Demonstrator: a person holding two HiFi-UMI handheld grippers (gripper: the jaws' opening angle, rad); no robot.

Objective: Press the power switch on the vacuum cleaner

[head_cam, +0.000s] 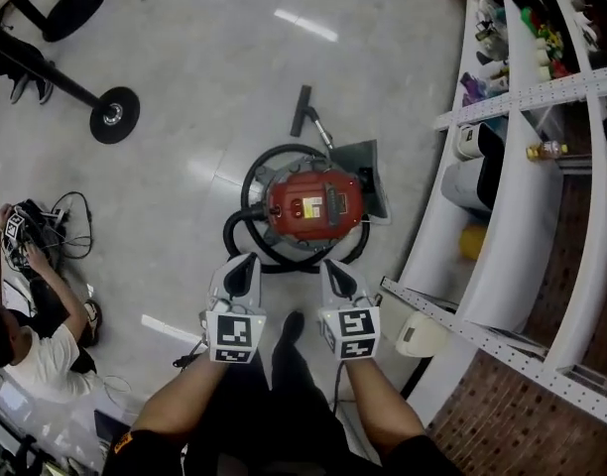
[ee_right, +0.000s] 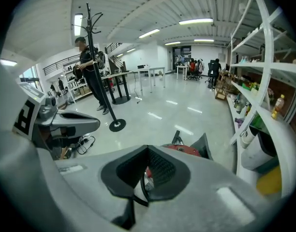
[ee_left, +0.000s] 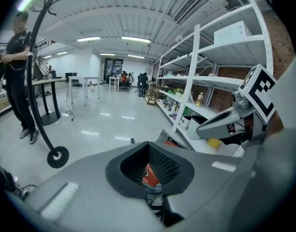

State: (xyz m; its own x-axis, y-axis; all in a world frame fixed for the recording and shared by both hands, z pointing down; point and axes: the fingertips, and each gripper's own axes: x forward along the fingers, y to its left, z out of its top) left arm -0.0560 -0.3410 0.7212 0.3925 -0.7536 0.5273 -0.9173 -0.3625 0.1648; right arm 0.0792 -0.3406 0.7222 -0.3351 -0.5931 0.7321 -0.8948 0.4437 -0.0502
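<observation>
In the head view, the red vacuum cleaner is seen on the floor just ahead of the left hand-held gripper and right hand-held gripper, presumably poised for pressing. In the left gripper view, then the right, the jaws are shown closed on nothing, which cannot be read from overhead.

No legible text, yellow label on vacuum cleaner prob. print, too small
</observation>
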